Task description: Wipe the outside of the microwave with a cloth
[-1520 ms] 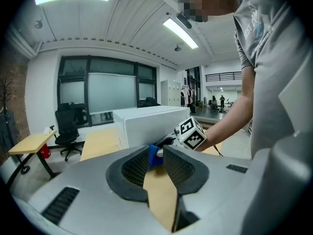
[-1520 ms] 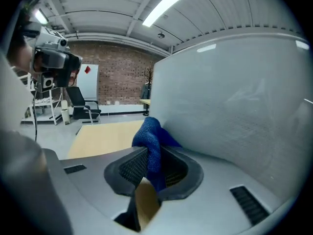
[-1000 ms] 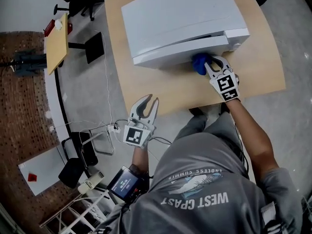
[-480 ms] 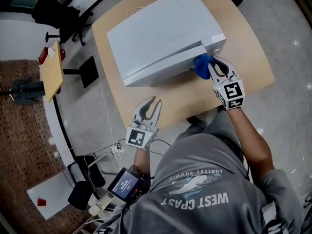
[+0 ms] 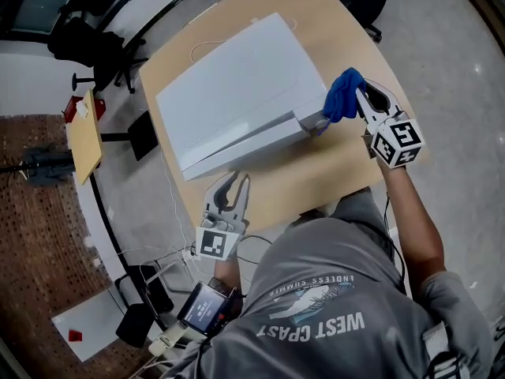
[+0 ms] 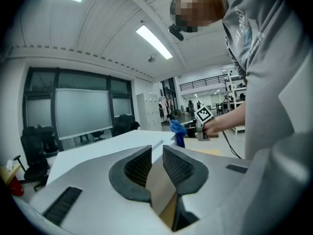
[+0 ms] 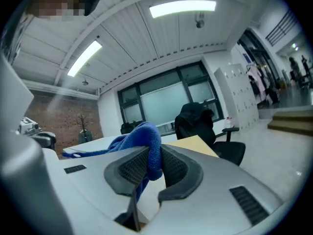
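floor [image 5: 461,61]: grey concrete | table [image 5: 319,181]: wooden | chairs [image 7: 196,120]: black (office type) | ceiling: strip lights [image 7: 182,7]

Your left gripper [image 5: 237,181] sits low and close to your body, pointing away from you. Its jaws are drawn together with nothing between them. Your left forearm [image 5: 226,265] is tucked in beneath your chest. Your right arm [image 5: 412,212] reaches out ahead on your right side, forearm bare and elbow nearly straight. Your right gripper [image 5: 360,95] points forward and about level, marker cube toward you, its jaws clamped on a blue cloth [image 5: 343,97] that bunches out past the tips
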The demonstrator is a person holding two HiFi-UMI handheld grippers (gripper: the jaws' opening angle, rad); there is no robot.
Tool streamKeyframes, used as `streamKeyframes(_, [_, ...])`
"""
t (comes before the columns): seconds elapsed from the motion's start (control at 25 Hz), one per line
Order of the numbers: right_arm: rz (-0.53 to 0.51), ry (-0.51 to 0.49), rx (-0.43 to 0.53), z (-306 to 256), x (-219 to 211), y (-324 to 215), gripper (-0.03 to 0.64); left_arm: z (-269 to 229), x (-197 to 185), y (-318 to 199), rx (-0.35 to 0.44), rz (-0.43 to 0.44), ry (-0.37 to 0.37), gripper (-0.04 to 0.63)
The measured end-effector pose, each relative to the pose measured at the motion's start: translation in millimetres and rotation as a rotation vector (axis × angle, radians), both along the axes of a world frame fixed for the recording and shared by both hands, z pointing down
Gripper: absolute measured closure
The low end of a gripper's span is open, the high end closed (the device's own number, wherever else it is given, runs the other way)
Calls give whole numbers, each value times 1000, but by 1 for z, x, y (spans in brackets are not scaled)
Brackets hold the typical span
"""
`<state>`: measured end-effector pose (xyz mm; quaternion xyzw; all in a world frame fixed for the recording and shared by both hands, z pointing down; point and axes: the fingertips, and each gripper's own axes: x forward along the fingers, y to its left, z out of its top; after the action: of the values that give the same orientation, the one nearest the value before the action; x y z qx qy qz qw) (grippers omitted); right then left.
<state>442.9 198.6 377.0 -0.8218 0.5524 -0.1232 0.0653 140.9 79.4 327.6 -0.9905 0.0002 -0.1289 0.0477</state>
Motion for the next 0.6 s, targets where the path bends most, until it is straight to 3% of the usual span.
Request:
streamKeyframes(0.16, [-177, -174, 9, 43, 15, -36, 543, -29, 39, -18, 63, -160, 17, 511])
streamKeyframes(0.28, [-271, -242, 12, 52, 20, -67, 543, -38, 55, -31, 94, -248, -5, 511])
streamKeyframes(0.6, [-272, -346, 11, 93, 86, -164, 544, -25, 67, -31, 100, -389, -112, 511])
